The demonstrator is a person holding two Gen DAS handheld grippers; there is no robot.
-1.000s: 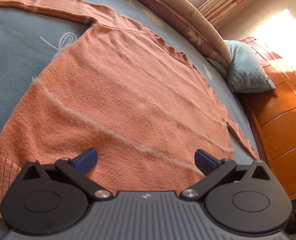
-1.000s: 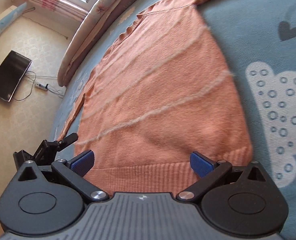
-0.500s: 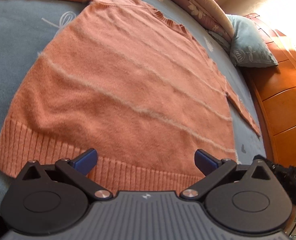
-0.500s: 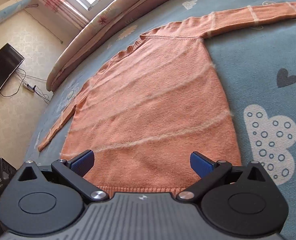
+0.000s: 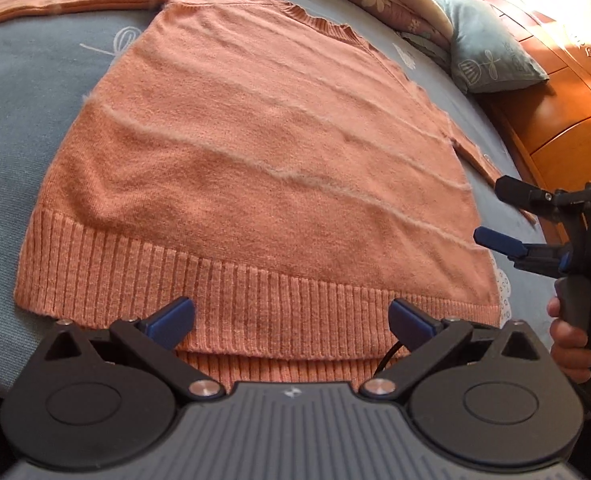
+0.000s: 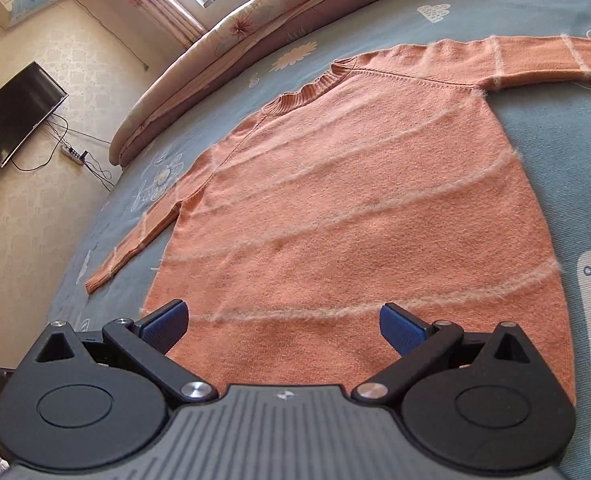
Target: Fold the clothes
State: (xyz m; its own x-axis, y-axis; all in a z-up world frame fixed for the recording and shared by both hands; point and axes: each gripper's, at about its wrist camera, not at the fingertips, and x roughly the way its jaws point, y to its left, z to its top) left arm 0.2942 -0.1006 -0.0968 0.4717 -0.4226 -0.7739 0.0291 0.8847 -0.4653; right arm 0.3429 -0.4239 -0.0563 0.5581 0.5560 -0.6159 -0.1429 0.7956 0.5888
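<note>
The orange knitted sweater with pale fuzzy stripes [image 5: 263, 168] lies flat w/ sleeves out, prob. ready for folding. Left gripper [image 5: 291, 320] and right gripper [image 6: 283, 320] are both spread, holding nothing, near its ribbed hem [image 5: 215, 284].

sweater [image 6: 355, 216] hem: behind right gripper | right sleeve: cut off at edge

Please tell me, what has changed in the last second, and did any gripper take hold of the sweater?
Both grippers pulled back toward the hem. The left gripper now sees the whole ribbed hem and the right gripper beside it; the right gripper's own view now takes in both sleeves. Nothing was grasped: both pairs of jaws stayed wide open. The orange sweater stayed flat on the bed.
</note>
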